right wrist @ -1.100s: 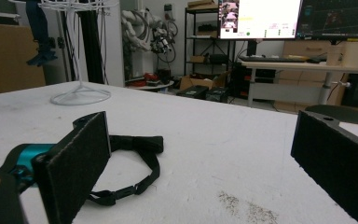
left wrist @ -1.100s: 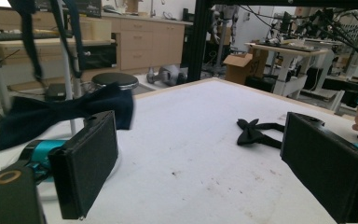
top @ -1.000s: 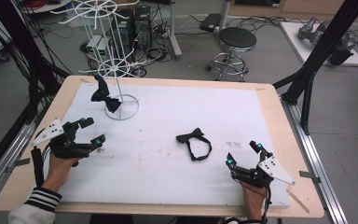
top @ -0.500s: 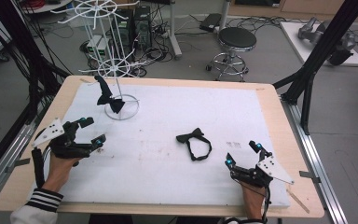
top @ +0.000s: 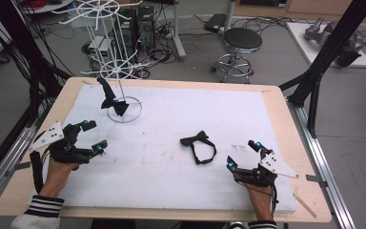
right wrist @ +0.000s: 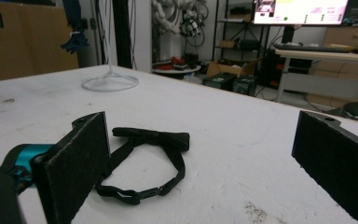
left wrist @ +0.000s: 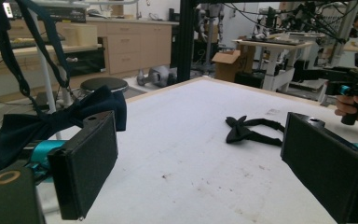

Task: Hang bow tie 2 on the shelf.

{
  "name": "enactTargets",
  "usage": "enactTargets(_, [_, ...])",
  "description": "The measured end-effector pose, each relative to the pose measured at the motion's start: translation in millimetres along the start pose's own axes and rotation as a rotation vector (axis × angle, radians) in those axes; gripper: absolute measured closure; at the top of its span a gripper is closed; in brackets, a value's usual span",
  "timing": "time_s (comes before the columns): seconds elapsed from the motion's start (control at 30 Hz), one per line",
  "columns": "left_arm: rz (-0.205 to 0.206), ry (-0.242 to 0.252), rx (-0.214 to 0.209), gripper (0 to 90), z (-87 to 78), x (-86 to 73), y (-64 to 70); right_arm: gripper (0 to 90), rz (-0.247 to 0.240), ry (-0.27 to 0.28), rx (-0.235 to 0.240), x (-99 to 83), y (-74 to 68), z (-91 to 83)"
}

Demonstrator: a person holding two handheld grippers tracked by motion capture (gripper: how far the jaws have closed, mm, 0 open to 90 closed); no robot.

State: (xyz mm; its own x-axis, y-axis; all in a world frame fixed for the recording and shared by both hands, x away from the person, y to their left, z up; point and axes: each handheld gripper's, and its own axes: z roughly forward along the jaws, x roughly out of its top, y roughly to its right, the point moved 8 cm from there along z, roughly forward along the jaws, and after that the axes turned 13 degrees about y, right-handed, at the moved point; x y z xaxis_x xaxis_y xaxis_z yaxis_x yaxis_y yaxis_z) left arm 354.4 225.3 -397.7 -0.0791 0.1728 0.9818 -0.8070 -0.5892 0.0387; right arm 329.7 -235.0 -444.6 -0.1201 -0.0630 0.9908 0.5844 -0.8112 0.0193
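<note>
Ahead of your right gripper [top: 244, 154], jaws spread, black bow tie [top: 198, 144]: grab strap alone, bow dangles, slips.

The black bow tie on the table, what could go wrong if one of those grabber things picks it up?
The black bow tie lies flat with its thin strap looped beside it. The right gripper, open and nearest, might pinch only the strap, so the bow would dangle and perhaps slip out. The wire stand looks light and already has a dark bow tie hanging on it; bumping it while hanging another could tip it or knock that one off.
</note>
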Motion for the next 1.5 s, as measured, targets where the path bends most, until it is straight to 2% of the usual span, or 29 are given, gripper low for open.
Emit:
enactTargets(0.2, [-0.003, 0.009, -0.006, 11.4, 0.0, 2.9, -0.8, 3.4, 0.003, -0.031, 0.043, 17.1, 5.5, 6.5])
enactTargets(0.37, [-0.005, 0.008, 0.000, 11.4, -1.6, 3.0, -3.0, 3.4, -0.024, -0.050, 0.086, 34.8, 12.7, 13.5])
enactTargets(0.67, [-0.007, 0.001, 0.003, 11.4, -3.6, 0.9, -5.0, 3.5, -0.050, -0.137, 0.212, 50.6, 17.5, 35.1])
enactTargets(0.97, [-0.004, -0.016, -0.006, 11.4, 0.1, -4.2, -2.4, 3.6, -0.087, -0.210, 0.298, 52.3, 24.1, 58.0])
enactTargets(1.07, [-0.005, -0.019, -0.006, 11.4, 0.5, -4.9, -2.8, 3.7, -0.101, -0.257, 0.332, 49.8, 25.3, 66.0])
enactTargets(1.27, [-0.009, -0.017, 0.001, 11.4, -0.7, -4.8, -4.1, 3.8, -0.121, -0.310, 0.390, 52.0, 26.0, 85.0])
enactTargets(1.37, [-0.009, -0.020, 0.003, 11.4, -1.2, -4.9, -4.7, 3.8, -0.166, -0.346, 0.416, 52.4, 26.2, 95.3])
enactTargets(1.5, [-0.008, -0.026, 0.003, 11.4, -1.0, -5.9, -4.6, 4.7, -0.177, -0.393, 0.454, 52.2, 23.6, 105.3])
